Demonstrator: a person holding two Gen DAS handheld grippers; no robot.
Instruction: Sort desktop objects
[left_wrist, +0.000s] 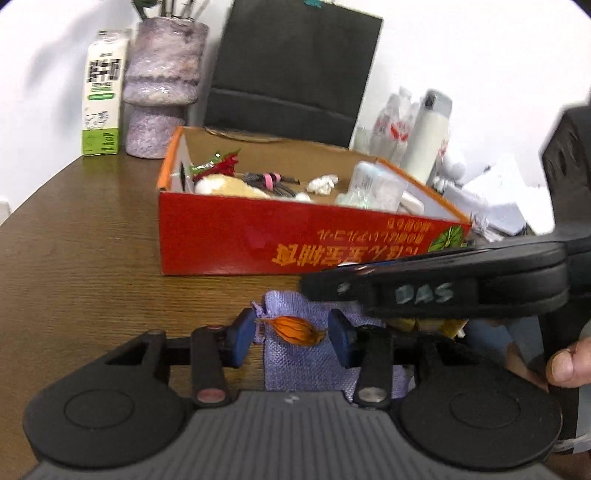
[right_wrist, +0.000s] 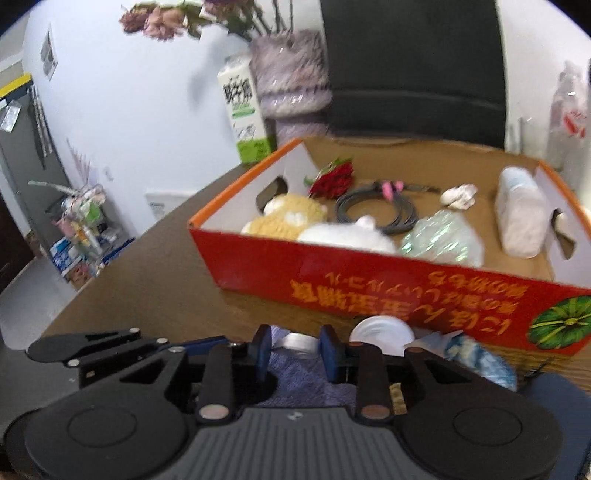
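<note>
Left gripper (left_wrist: 291, 338): pointing down at the table, its blue pads (left_wrist: 240, 338) sitting at either end of an orange dried pod (left_wrist: 295, 331); both ends are meeting the pads, so it is pinching the pod.
Orange dried pod: lying crosswise between the left pads, over a lavender woven pouch (left_wrist: 325, 373).
Lavender woven pouch: lying flat on the brown wooden table (left_wrist: 81, 258), directly under and ahead of the left gripper's fingers.
Right gripper (right_wrist: 295, 352): jaws narrowed to a small gap over the pouch (right_wrist: 306, 376); whether the pads are pressing on the cloth I cannot tell. In the left view its black body (left_wrist: 443, 284) is crossing just above and to the right of the left fingers.
Red cardboard box (right_wrist: 369, 280): sitting just beyond both grippers, open top, already holding a plush toy (right_wrist: 284, 218), a coiled cable (right_wrist: 376, 210), a red flower (right_wrist: 332, 179) and a white bottle (right_wrist: 521, 218).
White lid (right_wrist: 380, 330): lying just ahead and right of the right fingers, against the box front.
Person's hand (left_wrist: 569, 363): showing at the right edge of the left view.
</note>
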